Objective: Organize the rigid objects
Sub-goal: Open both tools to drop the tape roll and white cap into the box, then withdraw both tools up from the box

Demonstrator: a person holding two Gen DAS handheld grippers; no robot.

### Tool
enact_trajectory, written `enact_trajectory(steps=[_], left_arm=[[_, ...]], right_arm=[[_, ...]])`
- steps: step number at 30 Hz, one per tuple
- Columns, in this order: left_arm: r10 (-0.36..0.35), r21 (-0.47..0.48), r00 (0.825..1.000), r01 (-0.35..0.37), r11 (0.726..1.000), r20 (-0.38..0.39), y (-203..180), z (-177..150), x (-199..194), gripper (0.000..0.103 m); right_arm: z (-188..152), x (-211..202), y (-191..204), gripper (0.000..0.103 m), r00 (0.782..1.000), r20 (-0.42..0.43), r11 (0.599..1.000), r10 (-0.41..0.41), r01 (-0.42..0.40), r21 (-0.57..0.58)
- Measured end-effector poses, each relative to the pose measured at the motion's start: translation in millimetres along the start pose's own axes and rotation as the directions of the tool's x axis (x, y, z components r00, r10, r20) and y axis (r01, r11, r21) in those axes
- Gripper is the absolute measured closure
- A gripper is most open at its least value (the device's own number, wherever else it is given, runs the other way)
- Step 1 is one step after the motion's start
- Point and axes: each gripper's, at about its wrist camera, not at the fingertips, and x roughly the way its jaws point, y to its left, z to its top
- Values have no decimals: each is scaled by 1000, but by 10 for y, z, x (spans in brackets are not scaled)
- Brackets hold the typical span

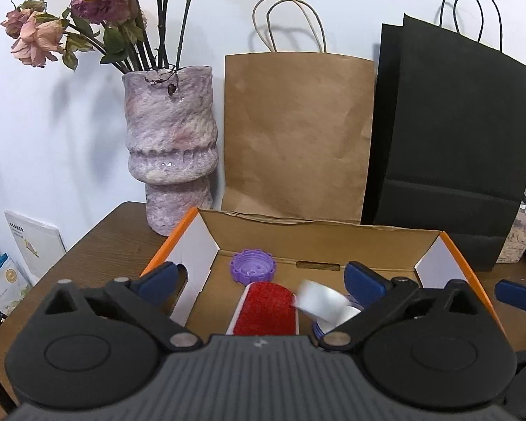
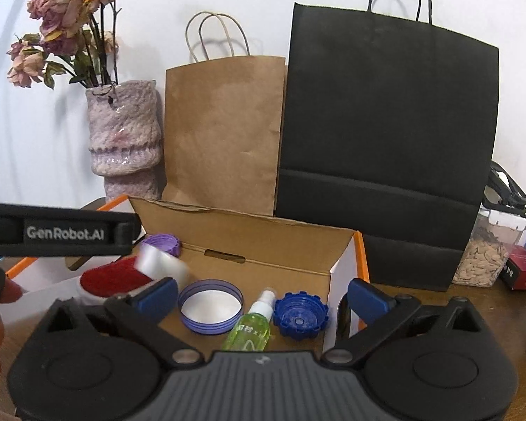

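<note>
An open cardboard box point(image 1: 333, 235) point(image 2: 263, 238) with orange edges sits on the brown table. Inside lie a purple ridged cap point(image 1: 251, 266) point(image 2: 163, 244), a red brush point(image 1: 264, 307) point(image 2: 110, 279), a blue-rimmed lid point(image 2: 210, 307), a green spray bottle point(image 2: 252, 329) and a blue ridged cap point(image 2: 301, 319). A blurred white roll point(image 1: 321, 301) point(image 2: 159, 263) is in mid-air over the box, touching neither gripper. My left gripper point(image 1: 263, 277) is open above the box. My right gripper point(image 2: 263, 296) is open above the box's right part.
A purple vase point(image 1: 170, 147) with dried roses, a brown paper bag point(image 1: 298, 137) and a black paper bag point(image 1: 452, 140) stand behind the box. A clear jar of seeds point(image 2: 487, 256) and a red packet point(image 2: 522, 270) stand at the right.
</note>
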Motion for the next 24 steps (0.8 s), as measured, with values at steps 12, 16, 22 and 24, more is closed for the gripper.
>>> enact_trajectory(steps=[12,16,22,24], left_arm=[[4,4,1000,-4,1000,-5,-10,-4,5,0],[0,8,1000,0,1000,-5,-14,-8,-14,0],[-7,9,1000,7,1000,4,-11,-26,-87,0],[-9,12,1000,9,1000,10,-11,-33,-123,0]], right_arm=[[1,-13,1,0,1000,3,1000,-7,7,-9],[0,-26,-7,0,1000,4,1000,-12,12,-9],[-20,-74,-27,0,1000,11,1000,-21,21,-3],[-29,-104,-32,0,1000,18,1000,-22,22,-2]])
